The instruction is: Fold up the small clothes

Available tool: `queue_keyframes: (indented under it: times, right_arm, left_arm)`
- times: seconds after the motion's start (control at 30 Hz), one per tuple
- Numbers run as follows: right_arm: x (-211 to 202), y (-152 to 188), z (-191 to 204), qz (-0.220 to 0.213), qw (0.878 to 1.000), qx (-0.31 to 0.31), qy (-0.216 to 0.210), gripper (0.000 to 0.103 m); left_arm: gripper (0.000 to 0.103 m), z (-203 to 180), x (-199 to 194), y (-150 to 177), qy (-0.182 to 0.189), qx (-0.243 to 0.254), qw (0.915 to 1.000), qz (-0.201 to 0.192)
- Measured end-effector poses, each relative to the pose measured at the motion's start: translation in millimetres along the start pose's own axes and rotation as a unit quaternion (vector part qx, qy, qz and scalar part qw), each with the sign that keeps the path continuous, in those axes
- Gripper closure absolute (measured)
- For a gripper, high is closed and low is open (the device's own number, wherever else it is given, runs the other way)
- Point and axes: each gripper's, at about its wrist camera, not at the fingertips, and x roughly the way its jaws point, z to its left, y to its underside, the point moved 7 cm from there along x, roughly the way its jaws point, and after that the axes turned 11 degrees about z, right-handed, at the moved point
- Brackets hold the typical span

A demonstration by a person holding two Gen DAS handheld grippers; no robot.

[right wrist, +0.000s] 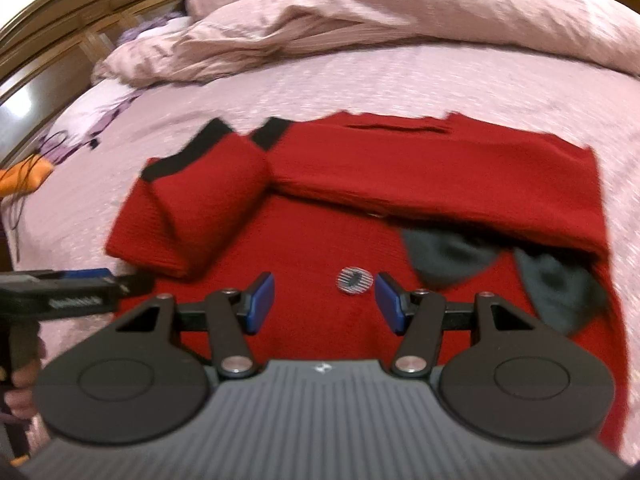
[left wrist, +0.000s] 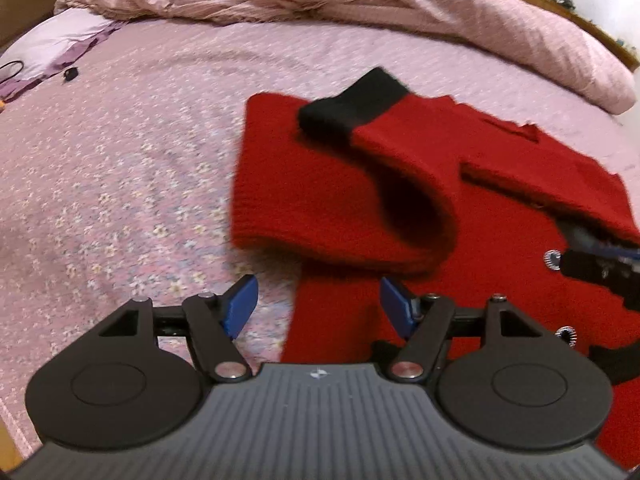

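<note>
garment: red knit cardigan (right wrist: 320, 240) w/ black cuffs, lying flat on the bed (left wrist: 120, 160); silver button (right wrist: 355, 279) faces up, so front side is up.
sleeves: both folded in across the body. One sleeve (left wrist: 400, 168) lies diagonal over the chest w/ its black cuff (left wrist: 352, 104) pointing toward the far edge; probably laid there to narrow the garment before the body gets folded.
far edge: looks like the hem or a panel already turned over toward the middle, forming a thick band in the right wrist view. Can't tell exactly which part.
dark patches: two grey-black shapes (right wrist: 452, 256) near the right side of the cardigan; prob. pocket or lining, too blurred to say.
left gripper (left wrist: 318, 306): jaws apart, nothing between the blue pads; hovers at the near-left corner of the cardigan, one pad over the bed sheet, the other over red knit. Fabric lies just ahead of + under it, not pinched.
right gripper (right wrist: 324, 302): jaws apart, empty; hangs over the middle of the cardigan, button just ahead between the pads' line, not touched.
rel. position: left gripper shows at the left edge of the right wrist view, beside the folded sleeve.
stage (judgement): sleeves done, body fold not yet made.
bg: rumpled pink duvet (left wrist: 360, 8) well behind, wooden headboard (right wrist: 60, 20) beyond.
</note>
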Motion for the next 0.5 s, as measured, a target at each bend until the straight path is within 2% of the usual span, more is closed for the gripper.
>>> queue_keyframes:
  times: [0.13, 0.3, 0.5]
  right_arm:
    - [12.8, -17.6, 23.6, 0.006, 1.000, -0.013, -0.022, 0.045]
    - [32.7, -39.3, 42.0, 0.026, 0.996, 0.036, -0.080, 0.045]
    - [57.2, -52.1, 62.8, 0.051, 0.994, 0.038, -0.085, 0.045]
  left_arm:
    - [0.030, 10.3, 10.0, 2.0, -0.003, -0.014, 0.9998, 0.015]
    - [0.029, 15.8, 16.8, 2.8, 0.003, -0.020, 0.9996, 0.020]
    - [0.025, 16.9, 21.3, 1.1, 0.006, -0.017, 0.9996, 0.021]
